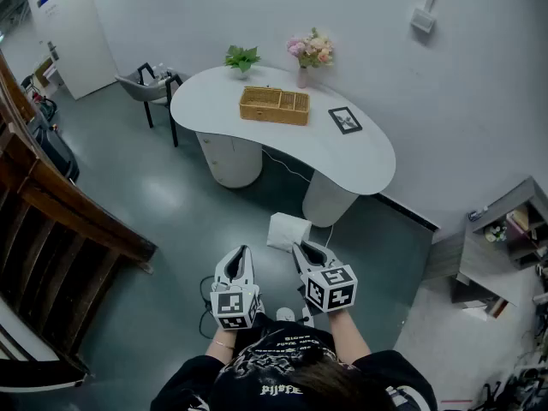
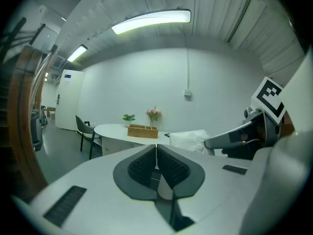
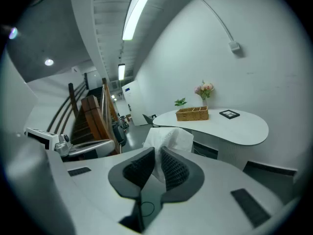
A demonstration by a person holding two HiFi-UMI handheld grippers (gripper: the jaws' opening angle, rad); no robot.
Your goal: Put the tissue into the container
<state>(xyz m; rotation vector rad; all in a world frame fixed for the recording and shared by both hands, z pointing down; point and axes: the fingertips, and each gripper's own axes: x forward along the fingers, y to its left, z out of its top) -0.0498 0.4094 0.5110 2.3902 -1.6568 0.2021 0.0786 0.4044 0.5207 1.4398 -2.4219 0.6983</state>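
Carrying stock, left to right. Left gripper (image 1: 243,252): fingers (image 2: 142,168) closed together, nothing between them. Right gripper (image 1: 301,248): fingers (image 3: 174,169) nipped on the white tissue (image 1: 287,232). Basket (image 1: 274,105): on the worktop (image 1: 360,157), well apart from us. We judge: walk up, pinch firmly, release inside a compartment. Legible writing: none; shirt print (image 1: 278,390) unreadable.

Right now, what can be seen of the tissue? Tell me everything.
The tissue is a white, thin, soft-looking sheet, loosely folded and creased. Its lower part is pinched between the jaws of the right gripper, and the rest stands up and forward past them. It is held in the air over the grey floor, short of the white table. Only the jaws touch it.
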